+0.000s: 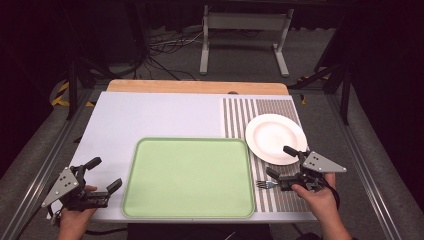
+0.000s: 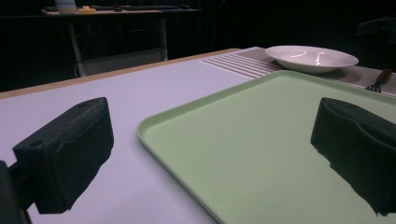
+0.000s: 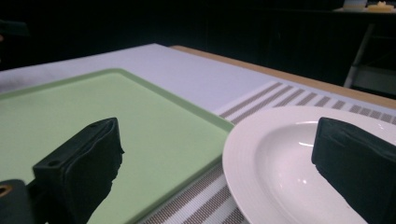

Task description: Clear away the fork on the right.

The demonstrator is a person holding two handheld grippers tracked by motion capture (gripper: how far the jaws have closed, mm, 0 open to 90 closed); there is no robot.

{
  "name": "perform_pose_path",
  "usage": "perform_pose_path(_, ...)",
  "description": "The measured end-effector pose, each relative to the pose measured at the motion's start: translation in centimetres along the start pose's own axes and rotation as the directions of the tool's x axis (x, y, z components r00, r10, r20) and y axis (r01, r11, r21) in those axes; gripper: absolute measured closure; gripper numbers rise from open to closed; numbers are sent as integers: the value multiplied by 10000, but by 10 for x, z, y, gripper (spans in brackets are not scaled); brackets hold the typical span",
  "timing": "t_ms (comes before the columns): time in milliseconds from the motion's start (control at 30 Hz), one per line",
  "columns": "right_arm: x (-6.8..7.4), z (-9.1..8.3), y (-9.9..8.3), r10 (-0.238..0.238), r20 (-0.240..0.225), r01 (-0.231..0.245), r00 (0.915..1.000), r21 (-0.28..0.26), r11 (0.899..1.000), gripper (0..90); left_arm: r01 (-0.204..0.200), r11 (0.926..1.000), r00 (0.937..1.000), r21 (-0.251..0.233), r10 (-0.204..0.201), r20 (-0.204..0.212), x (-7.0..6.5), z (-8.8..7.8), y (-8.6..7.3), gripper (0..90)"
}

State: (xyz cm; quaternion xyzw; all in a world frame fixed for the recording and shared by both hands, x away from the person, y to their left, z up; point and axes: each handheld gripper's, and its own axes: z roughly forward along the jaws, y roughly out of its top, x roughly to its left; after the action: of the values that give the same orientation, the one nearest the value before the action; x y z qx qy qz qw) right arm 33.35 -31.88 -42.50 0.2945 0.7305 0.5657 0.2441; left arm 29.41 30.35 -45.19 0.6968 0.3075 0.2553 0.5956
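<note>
From above, my right tongs [image 1: 285, 162] cover the handle of the fork [image 1: 266, 184], so I see just its tines on the striped mat [image 1: 272, 200]. In my left gripper view the fork [image 2: 379, 83] is small and dim at the right edge, its handle cut off there. In my right gripper view the plate [image 3: 275, 172] runs off the bottom and right edges, and the green tray [image 3: 70, 112] is cut at the left.

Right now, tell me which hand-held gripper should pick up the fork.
Right. The right hand-held gripper is open just above the fork on the striped placemat. The left hand-held gripper is across the green tray.
</note>
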Motion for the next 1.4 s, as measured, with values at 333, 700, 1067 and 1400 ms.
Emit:
perform_pose_path(333,-1,-2,20,-635,-92,642,9979,1488,9868,33,-70,10000,10000,17,70,17,-2,1,0,0)
perform_pose_path(700,-6,-2,38,-1824,-1424,2216,9729,3460,9117,149,-113,9999,9999,116,113,1,-2,2,1,0)
perform_pose_path(1067,-10,1,46,-2011,-2558,3040,9456,4740,8264,187,-60,9999,10000,142,60,4,-2,2,0,0)
perform_pose_path(1400,-11,6,41,-1979,-3434,3724,9181,5766,7272,204,-58,9999,10000,159,58,7,-2,2,0,0)
